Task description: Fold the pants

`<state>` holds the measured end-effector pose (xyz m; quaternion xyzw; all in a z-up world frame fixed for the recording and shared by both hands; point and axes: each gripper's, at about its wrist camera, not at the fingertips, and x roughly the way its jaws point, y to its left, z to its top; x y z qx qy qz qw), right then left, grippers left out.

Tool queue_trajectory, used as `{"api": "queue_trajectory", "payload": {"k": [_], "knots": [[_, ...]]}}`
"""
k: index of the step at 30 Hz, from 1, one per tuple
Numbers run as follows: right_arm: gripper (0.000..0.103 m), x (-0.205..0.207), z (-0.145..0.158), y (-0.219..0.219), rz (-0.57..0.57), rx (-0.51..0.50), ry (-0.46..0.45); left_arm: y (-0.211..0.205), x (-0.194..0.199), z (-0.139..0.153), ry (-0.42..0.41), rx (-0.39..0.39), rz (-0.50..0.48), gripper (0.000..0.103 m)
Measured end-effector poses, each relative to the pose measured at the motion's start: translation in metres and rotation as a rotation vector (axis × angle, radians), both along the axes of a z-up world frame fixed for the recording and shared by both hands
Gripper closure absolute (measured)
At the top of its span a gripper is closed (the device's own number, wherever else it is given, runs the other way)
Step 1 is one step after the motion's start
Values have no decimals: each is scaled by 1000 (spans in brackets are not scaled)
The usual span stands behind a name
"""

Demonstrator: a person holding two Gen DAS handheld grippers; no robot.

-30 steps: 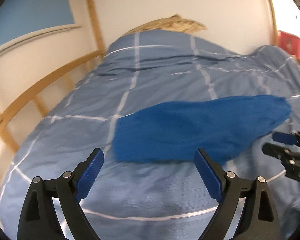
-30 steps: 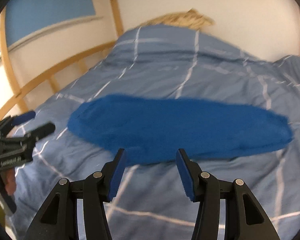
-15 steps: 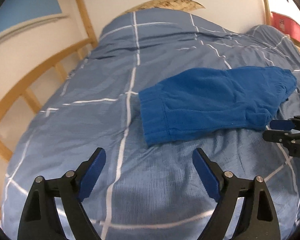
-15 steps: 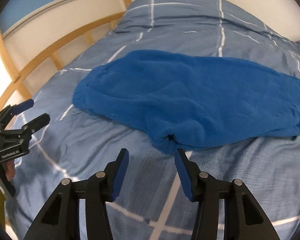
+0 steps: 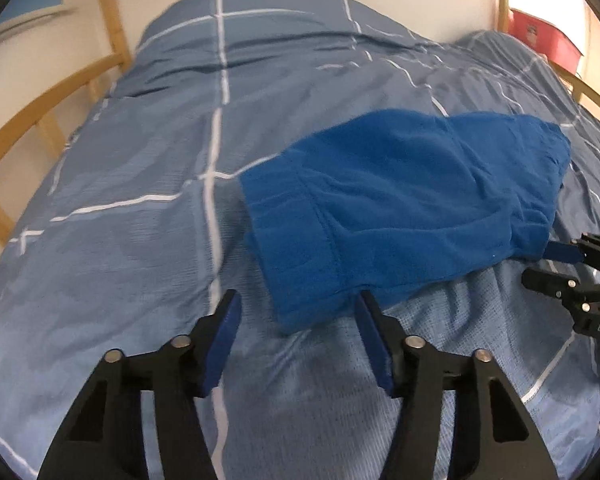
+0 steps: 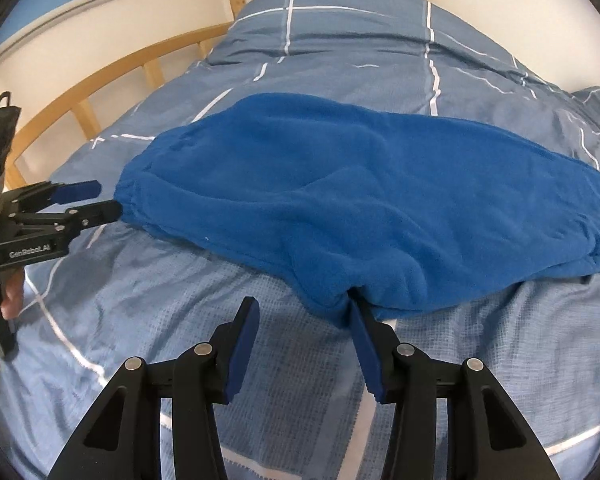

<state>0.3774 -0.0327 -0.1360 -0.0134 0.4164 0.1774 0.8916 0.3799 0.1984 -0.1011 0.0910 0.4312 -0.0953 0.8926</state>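
Both grippers have dropped toward the bed since a second ago, and the pants (image 5: 399,208) fill more of each view; the left gripper (image 5: 296,312) has just been narrowing its jaws, which now straddle the near hem corner without pinching it, so it is released; the right gripper (image 6: 303,316) also stands apart, one finger tucked against a fold at the near edge, gripping nothing. The pants lie lengthwise across the blue checked duvet (image 5: 140,240), hem to the left, waistband to the right. Judging ahead, a close here could catch duvet with the fleece, or only the top layer, leaving a crooked fold; earlier the left jaws stood far wider and further from the hem.
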Motion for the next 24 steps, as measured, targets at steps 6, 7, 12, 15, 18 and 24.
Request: {"api": "queue_trajectory", "payload": {"k": [6, 7, 12, 15, 18, 24], "knots": [[63, 7, -1, -3, -15, -10, 3, 1, 10, -15, 63, -63, 1, 74], [65, 8, -1, -3, -14, -12, 2, 0, 8, -14, 56, -53, 1, 80], [81, 10, 2, -4, 16, -37, -13, -5, 4, -5, 69, 14, -21, 88], [89, 8, 5, -5, 35, -39, -25, -9, 4, 0, 70, 51, -33, 89], [93, 1, 9, -6, 51, -44, 0, -10, 6, 2, 74, 81, -38, 89], [93, -15, 2, -3, 49, -86, 21, -7, 10, -7, 114, 127, -43, 90]]}}
